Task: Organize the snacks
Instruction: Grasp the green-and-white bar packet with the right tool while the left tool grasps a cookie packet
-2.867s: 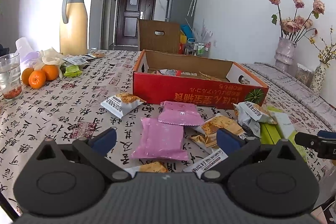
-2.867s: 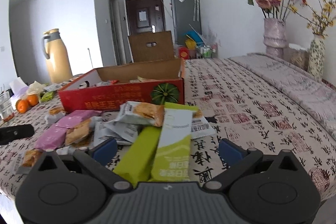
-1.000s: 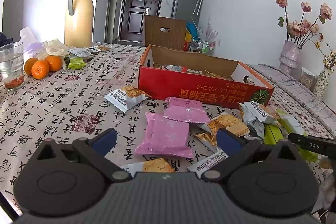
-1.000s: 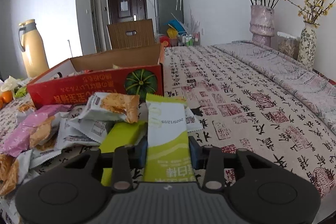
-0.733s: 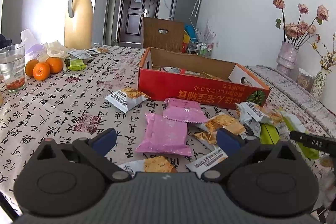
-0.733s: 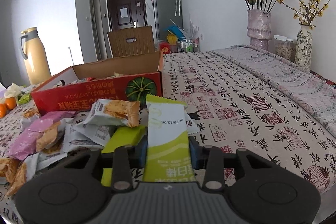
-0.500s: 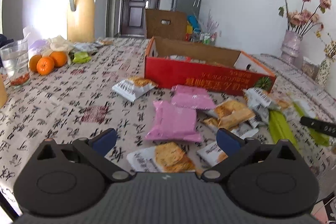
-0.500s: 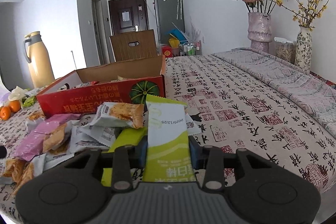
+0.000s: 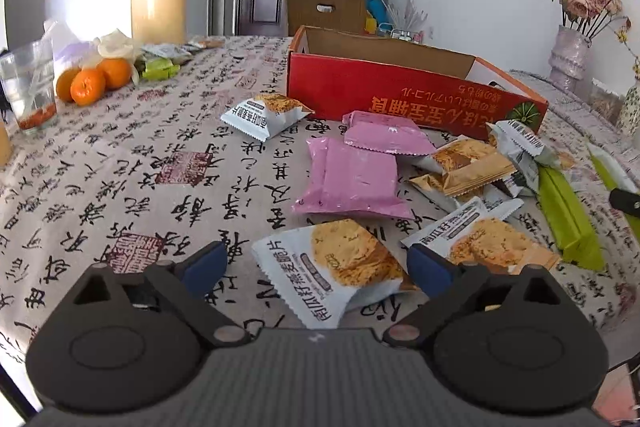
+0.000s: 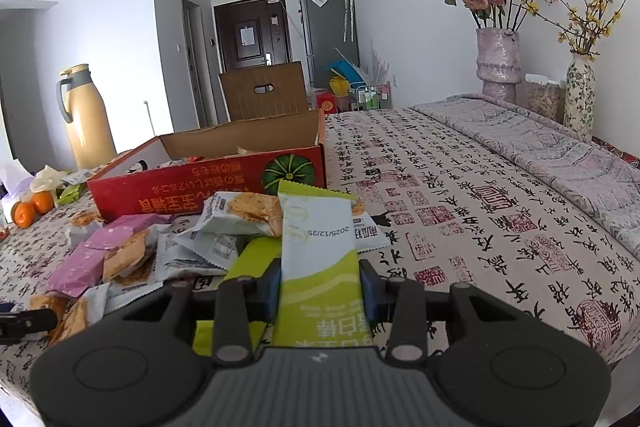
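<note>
The right gripper (image 10: 319, 285) is closed on a long green-and-white snack bar (image 10: 320, 251), its blue pads pressing the wrapper's two edges; the bar points forward from the jaws, its far end over the heap of snacks. Beside it on the left a plain green bar (image 10: 250, 263) lies on the patterned tablecloth (image 10: 480, 211). The left gripper (image 9: 316, 263) is wide open and holds nothing. A white cracker packet (image 9: 332, 267) lies flat on the cloth between its two blue pads, touching neither that I can see. Just past that packet lie two pink packets (image 9: 352, 175), and a second cracker packet (image 9: 484, 243) sits close by the right pad. Behind the heap stands the open red cardboard box (image 9: 400, 95), with a few packets inside.
</note>
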### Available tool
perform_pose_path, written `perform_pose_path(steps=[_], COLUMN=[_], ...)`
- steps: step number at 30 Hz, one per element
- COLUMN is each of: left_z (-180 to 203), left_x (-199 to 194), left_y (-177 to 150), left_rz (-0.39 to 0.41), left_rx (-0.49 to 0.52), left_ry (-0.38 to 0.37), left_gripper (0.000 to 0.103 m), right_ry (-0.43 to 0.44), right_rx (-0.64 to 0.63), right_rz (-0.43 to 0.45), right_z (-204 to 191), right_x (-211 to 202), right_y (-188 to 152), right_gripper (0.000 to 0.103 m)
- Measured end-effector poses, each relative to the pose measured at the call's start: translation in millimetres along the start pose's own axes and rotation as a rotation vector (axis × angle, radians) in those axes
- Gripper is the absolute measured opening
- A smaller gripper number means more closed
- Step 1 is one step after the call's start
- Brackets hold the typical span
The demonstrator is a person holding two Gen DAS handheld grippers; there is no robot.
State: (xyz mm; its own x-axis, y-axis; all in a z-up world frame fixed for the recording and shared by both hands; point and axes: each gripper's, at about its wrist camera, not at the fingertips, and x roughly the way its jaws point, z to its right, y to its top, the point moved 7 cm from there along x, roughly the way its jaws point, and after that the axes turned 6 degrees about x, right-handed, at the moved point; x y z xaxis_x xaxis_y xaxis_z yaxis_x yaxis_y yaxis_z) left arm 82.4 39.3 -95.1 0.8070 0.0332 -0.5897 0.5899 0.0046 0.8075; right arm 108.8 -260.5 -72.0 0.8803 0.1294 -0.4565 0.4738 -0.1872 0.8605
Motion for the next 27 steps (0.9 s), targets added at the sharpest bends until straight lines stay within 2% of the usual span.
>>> perform_pose_path(steps=[2, 4, 6, 8, 10, 11, 27], left_z=[2.6, 3.7, 3.6, 2.4, 1.9, 1.8, -5.0], left_x=[0.4, -0.1, -1.9, -3.4, -5.3, -6.1, -27.8], left_y=[-0.2, -0.1, 0.4, 0.6, 0.6, 0.6, 2.9], left_rz=[0.009, 0.016, 0.027, 0.034, 0.041, 0.043, 0.1], left_rx=[0.017, 0.031, 0.038, 0.035, 0.03, 0.029, -0.023], left_ry=[0.017, 0.034, 0.044, 0.038, 0.028, 0.025, 0.027], left_gripper=[0.095, 0.087, 0.07, 0.065, 0.05, 0.046, 0.046], right_ry=[0.004, 0.009, 0.011, 0.013, 0.014, 0.015, 0.022], right_rx=[0.001, 0.003, 0.005, 0.007, 0.008, 0.009, 0.019], right_rz=[-0.002, -0.004, -0.002, -0.001, 0.0, 0.0, 0.001], right_z=[-1.0, -1.3, -1.4, -1.1, -0.8, -0.7, 1.2], right_x=[-1.3, -2.1, -3.0, -4.1, -4.5, -4.8, -6.8], right_y=[-1.3, -2.6, -3.4, -3.6, -3.5, -3.9, -8.1], right_gripper=[0.037, 0.038, 0.038, 0.038, 0.038, 0.038, 0.038])
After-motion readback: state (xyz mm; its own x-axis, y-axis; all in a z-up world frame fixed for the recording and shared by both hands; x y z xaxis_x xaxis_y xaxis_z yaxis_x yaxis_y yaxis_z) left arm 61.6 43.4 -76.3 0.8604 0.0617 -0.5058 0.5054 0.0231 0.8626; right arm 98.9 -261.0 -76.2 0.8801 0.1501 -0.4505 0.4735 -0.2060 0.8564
